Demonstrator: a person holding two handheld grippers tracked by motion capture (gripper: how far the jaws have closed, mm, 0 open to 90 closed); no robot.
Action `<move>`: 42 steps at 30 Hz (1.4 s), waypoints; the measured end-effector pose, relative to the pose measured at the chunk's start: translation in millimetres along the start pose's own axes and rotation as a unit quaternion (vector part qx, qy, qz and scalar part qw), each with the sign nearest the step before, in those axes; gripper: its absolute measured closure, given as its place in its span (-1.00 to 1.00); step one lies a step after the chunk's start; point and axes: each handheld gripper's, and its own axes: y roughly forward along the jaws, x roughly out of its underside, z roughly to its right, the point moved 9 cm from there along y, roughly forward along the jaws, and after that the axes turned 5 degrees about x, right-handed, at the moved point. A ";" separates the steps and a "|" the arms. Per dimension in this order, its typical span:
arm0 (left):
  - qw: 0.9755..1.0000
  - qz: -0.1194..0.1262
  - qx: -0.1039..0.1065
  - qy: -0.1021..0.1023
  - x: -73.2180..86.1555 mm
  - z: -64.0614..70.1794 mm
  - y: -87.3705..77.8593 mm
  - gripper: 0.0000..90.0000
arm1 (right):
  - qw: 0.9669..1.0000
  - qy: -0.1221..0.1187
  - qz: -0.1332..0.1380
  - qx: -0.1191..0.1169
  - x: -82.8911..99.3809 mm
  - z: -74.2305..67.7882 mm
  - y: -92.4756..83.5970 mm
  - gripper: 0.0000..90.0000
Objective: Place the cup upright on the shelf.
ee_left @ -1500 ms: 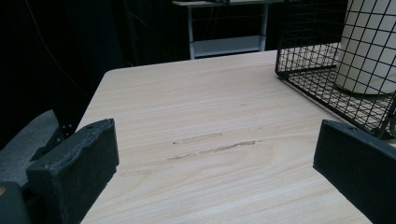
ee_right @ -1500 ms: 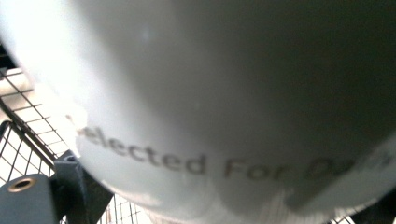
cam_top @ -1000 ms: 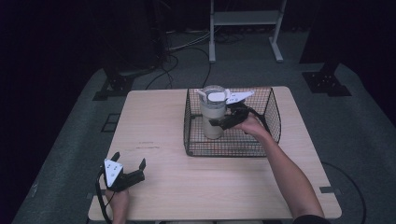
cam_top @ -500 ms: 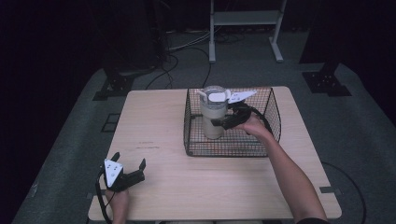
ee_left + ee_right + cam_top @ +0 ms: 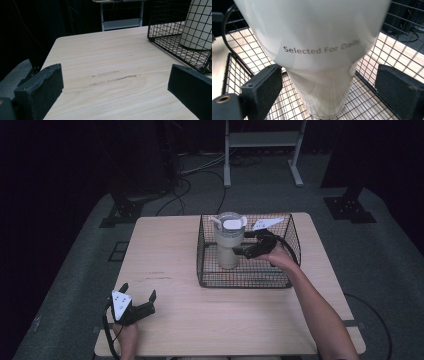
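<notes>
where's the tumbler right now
In the high view the tumbler stands upright in the left part of the wire basket at the table's far right, with the open right gripper at its lower body.

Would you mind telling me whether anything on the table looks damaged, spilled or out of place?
Only small things: faint scuff marks score the wooden table near its left-middle. The cream tumbler stands upright inside the wire basket, its lid on, nothing spilled. The right claw is open around it.

Lab or recording studio; black curtained surround; grey carpeted floor [image 5: 75, 270]; loose cables [image 5: 195, 170]; metal stand bases [image 5: 350, 207]; lone wooden desk [image 5: 165, 250]; white frame rack [image 5: 260, 140].
</notes>
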 end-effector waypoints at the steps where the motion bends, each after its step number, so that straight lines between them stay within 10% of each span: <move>1: 1.000 0.000 0.000 0.000 0.0 -0.1 0.0 -1.00 | 1.000 0.002 0.003 0.001 -0.9 0.4 -2.4 -0.84; 42: 1.000 -0.001 -0.002 0.001 0.1 0.1 0.3 -1.00 | 0.999 0.011 0.022 0.028 -16.7 -14.8 -60.8 -0.84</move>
